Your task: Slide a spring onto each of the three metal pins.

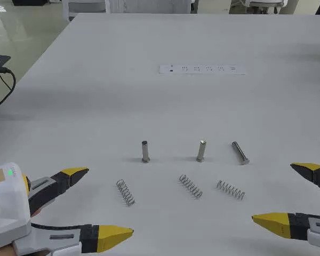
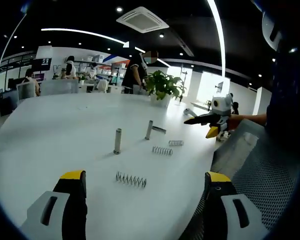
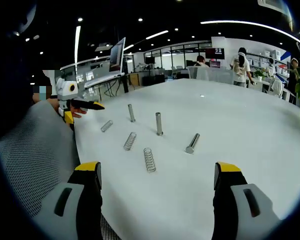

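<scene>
Three springs lie flat in a row on the white table (image 1: 96, 96): left spring (image 1: 125, 192), middle spring (image 1: 190, 186), right spring (image 1: 230, 190). Just past them on the far side is the row of pins. The left pin (image 1: 145, 151) and middle pin (image 1: 201, 151) stand upright, while the right pin (image 1: 240, 152) lies on its side. There's plenty of bare tabletop all round, and a power strip (image 1: 202, 69) sits well back toward the far edge. The left gripper (image 1: 110, 200) hangs at the near left, jaws spread wide and holding nothing, with the left spring just to its right. Same deal for the right gripper (image 1: 272, 192) at the near right: gaping and empty, with the right spring just to its left.
</scene>
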The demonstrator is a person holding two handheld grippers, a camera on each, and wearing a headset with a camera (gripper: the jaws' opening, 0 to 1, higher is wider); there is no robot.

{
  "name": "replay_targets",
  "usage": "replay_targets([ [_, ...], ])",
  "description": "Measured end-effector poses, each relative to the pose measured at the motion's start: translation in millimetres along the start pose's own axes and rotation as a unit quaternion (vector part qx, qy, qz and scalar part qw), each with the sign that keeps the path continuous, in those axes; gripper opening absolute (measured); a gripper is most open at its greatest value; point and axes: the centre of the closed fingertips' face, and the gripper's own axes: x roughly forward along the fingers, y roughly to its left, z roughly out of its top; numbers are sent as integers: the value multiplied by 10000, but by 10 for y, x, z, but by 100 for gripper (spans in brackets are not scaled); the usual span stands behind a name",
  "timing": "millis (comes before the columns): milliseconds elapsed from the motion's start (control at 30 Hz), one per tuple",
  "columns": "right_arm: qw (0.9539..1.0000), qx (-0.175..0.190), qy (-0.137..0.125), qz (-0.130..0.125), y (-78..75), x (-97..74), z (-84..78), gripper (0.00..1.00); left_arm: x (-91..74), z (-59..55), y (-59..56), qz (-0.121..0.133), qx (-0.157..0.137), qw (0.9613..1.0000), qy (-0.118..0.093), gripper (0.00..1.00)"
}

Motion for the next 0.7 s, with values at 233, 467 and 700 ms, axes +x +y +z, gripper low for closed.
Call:
replay_targets([
  [233, 10000, 20, 6, -10, -5, 1, -12, 93, 11, -13, -3, -21, -2, 10000, 31, 95],
  [467, 10000, 17, 13, -20, -14, 5, -12, 93, 16, -13, 9, -19, 1, 10000, 30, 95],
  [700, 10000, 24, 31, -7, -10, 14, -18, 92, 20, -23, 7, -29, -3, 10000, 46, 95],
])
